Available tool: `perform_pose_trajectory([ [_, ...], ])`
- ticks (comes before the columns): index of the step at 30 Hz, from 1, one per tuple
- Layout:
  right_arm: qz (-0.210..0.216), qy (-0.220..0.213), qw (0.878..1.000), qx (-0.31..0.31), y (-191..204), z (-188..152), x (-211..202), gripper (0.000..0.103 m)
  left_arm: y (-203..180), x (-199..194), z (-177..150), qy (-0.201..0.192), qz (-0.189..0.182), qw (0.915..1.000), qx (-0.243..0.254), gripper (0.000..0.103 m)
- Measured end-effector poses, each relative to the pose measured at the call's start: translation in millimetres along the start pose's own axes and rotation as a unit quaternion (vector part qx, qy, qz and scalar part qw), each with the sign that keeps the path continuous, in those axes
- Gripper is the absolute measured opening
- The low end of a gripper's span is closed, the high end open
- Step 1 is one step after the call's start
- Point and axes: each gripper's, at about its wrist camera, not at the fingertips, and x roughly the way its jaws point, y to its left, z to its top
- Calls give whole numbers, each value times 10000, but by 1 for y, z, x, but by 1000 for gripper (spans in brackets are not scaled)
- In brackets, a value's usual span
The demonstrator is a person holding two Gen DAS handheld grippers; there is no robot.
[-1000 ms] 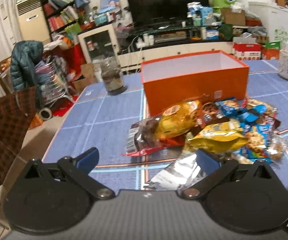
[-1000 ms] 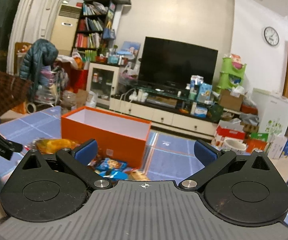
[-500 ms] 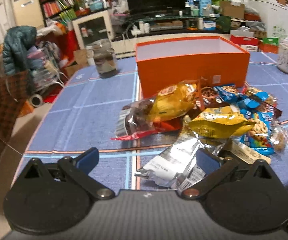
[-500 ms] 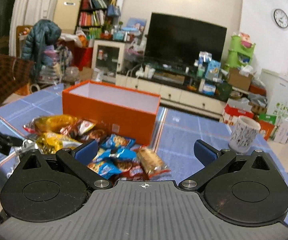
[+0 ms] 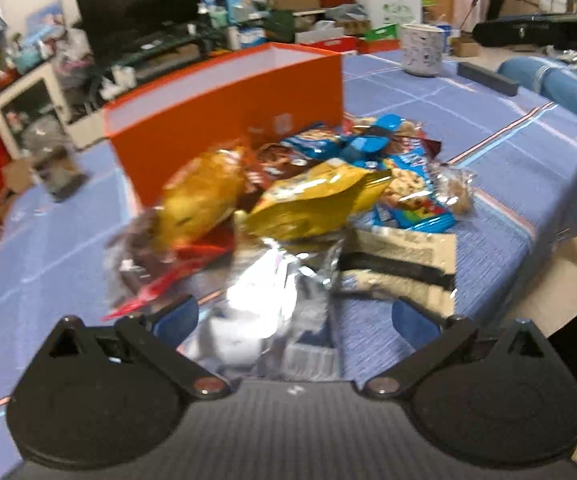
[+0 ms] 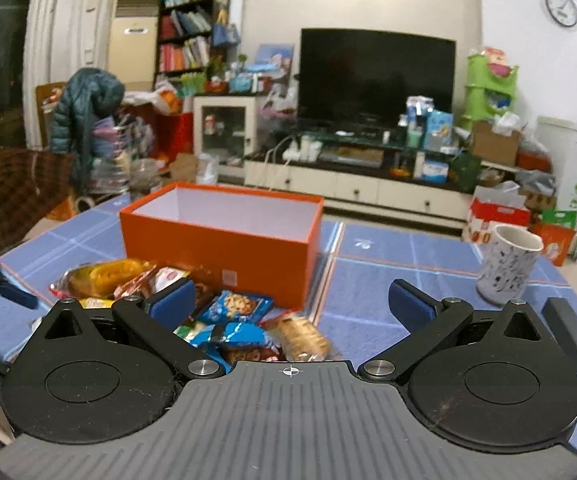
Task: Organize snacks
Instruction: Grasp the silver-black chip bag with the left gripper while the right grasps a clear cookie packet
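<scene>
Both grippers nearer snack pile [image 5: 308,200] (blurred).

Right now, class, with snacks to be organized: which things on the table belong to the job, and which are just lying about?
Part of the job:
- snack packets, heaped before the box
- orange box, open-topped
- left gripper, jaws open
- right gripper, jaws open

Just lying about:
- patterned mug
- dark block
- glass jar
- blue tablecloth
</scene>
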Motion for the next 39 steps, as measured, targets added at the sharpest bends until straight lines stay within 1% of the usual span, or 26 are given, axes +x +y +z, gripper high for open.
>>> perform_pose_trajectory([
  [2,20,48,9999,-92,3,-4,5,95,5,10,2,46,11,9996,-274,103],
  [4,-31,170,9996,-215,6,-9,12,95,11,22,5,184,169,9983,-524,103],
  [6,-178,304,9988,-346,6,-12,19,95,14,31,6,363,371,9955,-795,102],
  [9,-454,471,9968,-456,-2,-21,32,89,19,37,1,700,920,9865,-1158,102],
  [10,-505,541,9964,-421,-5,-24,36,84,22,36,-1,725,1042,9834,-1294,102],
  [11,-506,669,9960,-317,-9,-26,41,78,26,34,-2,727,1124,9808,-1421,102],
  [12,-437,721,9962,-210,-12,-27,43,76,26,34,-2,712,1184,9788,-1511,102],
  [14,-313,726,9968,-104,-16,-29,50,75,32,29,-6,683,1361,9710,-1845,102],
  [15,-338,744,9966,-117,-15,-31,55,75,35,28,-6,679,1397,9673,-2007,102],
  [16,-329,785,9963,-137,-15,-32,61,75,37,28,-8,666,1371,9646,-2152,102],
  [17,-220,836,9961,-167,-14,-33,68,75,38,27,-8,645,1302,9633,-2256,102],
  [19,60,825,9958,-405,-12,-33,82,71,36,26,-6,540,1143,9654,-2282,102],
  [20,91,811,9946,-643,-11,-32,91,67,34,25,-4,475,1060,9677,-2238,102],
  [22,121,881,9918,-914,-12,-30,110,67,29,25,-4,408,994,9716,-2109,102],
  [23,222,975,9908,-909,-15,-29,119,62,26,24,-4,373,971,9734,-2039,102],
  [24,371,1088,9899,-832,-21,-30,129,61,24,26,-4,351,954,9744,-2005,102],
  [26,766,1361,9856,-645,-29,-33,146,53,24,25,-6,305,919,9757,-1965,102],
  [27,901,1497,9829,-588,-31,-35,154,52,25,26,-7,302,912,9760,-1952,102],
  [32,1075,1907,9748,-427,-35,-42,184,51,28,26,-3,304,796,9773,-1941,102],
  [34,1116,1997,9729,-339,-34,-44,194,52,31,28,-2,273,787,9797,-1825,101],
  [36,1072,2039,9723,-386,-31,-44,200,57,32,27,-1,223,830,9819,-1685,99],
  [37,1027,2082,9720,-355,-31,-44,201,69,32,25,-2,201,881,9828,-1610,99],
  [38,932,2173,9713,-250,-32,-45,204,90,33,25,-2,185,933,9837,-1528,99],
  [39,815,2266,9703,-212,-32,-48,205,96,33,25,-2,176,960,9843,-1474,99],
])
